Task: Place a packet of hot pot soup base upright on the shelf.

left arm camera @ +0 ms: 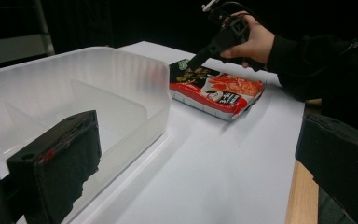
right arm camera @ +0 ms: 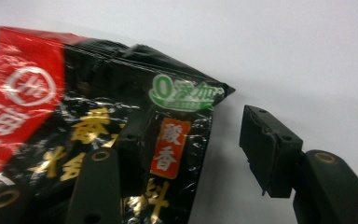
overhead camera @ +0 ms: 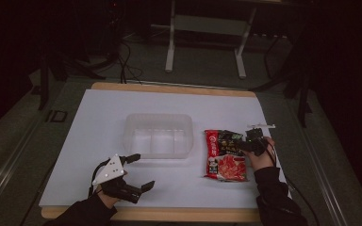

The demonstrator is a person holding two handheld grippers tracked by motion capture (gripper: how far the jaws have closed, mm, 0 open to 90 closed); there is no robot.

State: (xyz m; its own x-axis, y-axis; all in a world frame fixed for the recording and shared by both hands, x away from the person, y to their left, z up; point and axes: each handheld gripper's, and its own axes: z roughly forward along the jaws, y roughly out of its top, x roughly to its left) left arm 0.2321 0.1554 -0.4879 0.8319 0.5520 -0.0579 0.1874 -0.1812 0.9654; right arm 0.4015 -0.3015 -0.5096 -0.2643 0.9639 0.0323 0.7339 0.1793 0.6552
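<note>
Red-and-black snack packet (overhead camera: 225, 155) lay flat on the white surface (overhead camera: 99, 122), right of centre, just beside the right end of the clear plastic bin (overhead camera: 158, 135) but apart from it. The bin was translucent, with low dividers making compartments inside; nothing seen in them.

Right gripper (overhead camera: 242, 144) was down at the packet's far right corner, held in the person's right hand (overhead camera: 260, 157). In the right gripper view the jaws were open wide: the left one sat over the black printed part of the packet (right arm camera: 98, 135), the right one over bare surface just off the packet's edge. So the packet's edge lay between the jaws, not clamped. Whether the left jaw actually touched the film was hard to tell, as the view was close and blurred. In the left gripper view the right gripper (left arm camera: 200, 55) angled down onto the packet (left arm camera: 216, 91) top corner.

Left gripper (overhead camera: 139, 172) was near the front left of the surface, well apart from the packet, held by the left hand (overhead camera: 107, 190), with a grey three-cornered plate on top. Jaws were spread wide, holding nothing. In the left gripper view one jaw sat in front of the bin (left arm camera: 74, 93) wall, the other at the surface's wooden edge.
</note>
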